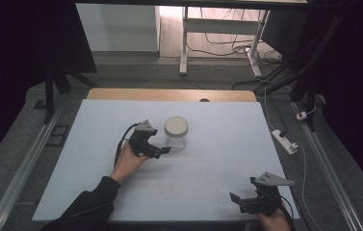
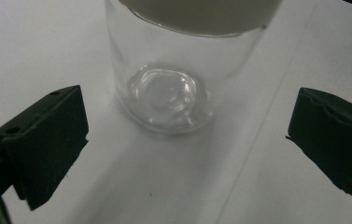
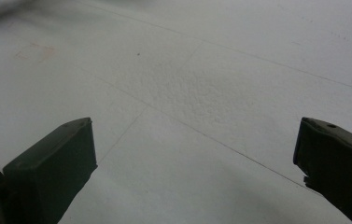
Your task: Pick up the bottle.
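Observation:
A clear glass jar [image 1: 175, 136] with a cream lid [image 1: 176, 126] stands upright near the middle of the white table cover [image 1: 217, 144]. My left gripper [image 1: 162, 150] sits just left of and in front of it, jaws wide open. In the left gripper view the jar [image 2: 173, 84] stands a little beyond the two black pads [image 2: 47, 140], untouched, with the gripper [image 2: 187, 144] empty. My right gripper [image 1: 237, 199] rests open near the table's front right edge, far from the jar; its view shows bare cover between the gripper [image 3: 197, 163] pads.
The wooden table edge [image 1: 169, 94] shows at the back. Beyond it stand a white desk frame [image 1: 185, 43] and cables on the floor. A power strip [image 1: 285, 141] lies on the floor to the right. Metal rails run along both sides.

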Demonstrator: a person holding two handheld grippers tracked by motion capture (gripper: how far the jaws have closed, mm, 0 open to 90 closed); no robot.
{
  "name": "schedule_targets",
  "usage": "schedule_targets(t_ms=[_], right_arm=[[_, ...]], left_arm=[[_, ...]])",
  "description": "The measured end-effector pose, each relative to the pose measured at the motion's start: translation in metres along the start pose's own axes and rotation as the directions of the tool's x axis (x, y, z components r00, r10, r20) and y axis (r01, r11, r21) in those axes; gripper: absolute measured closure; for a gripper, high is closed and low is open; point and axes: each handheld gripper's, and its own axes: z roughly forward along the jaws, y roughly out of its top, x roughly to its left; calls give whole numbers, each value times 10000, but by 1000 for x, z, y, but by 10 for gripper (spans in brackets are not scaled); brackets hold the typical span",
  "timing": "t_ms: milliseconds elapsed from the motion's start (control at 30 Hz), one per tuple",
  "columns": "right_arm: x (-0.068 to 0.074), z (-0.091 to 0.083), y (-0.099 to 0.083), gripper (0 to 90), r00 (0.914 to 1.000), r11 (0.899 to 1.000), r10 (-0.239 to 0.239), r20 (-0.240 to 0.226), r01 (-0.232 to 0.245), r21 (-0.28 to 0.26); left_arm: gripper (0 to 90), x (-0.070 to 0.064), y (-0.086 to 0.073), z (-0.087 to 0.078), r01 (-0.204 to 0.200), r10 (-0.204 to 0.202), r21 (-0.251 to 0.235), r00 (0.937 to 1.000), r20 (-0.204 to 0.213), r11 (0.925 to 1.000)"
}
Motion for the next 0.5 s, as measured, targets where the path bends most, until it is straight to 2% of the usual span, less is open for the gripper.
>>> schedule_targets(t_ms=[167, 300, 400, 500], right_arm=[[0, 0, 0, 0, 10000, 10000, 15, -30, -15, 10], [0, 0, 0, 0, 10000, 10000, 17, -33, -17, 5], [0, 0, 0, 0, 10000, 10000, 23, -41, -23, -3], [-1, 0, 0, 0, 10000, 10000, 28, -55, -28, -9]], left_arm=[[0, 5, 5, 13, 88, -88, 183, 10000, -16, 9998], [0, 5, 13, 25, -370, 372, 301, 9993, -71, 9989], [0, 4, 18, 34, -729, 742, 460, 9969, -268, 9963], [0, 2, 24, 42, -869, 885, 475, 9955, -328, 9951]])
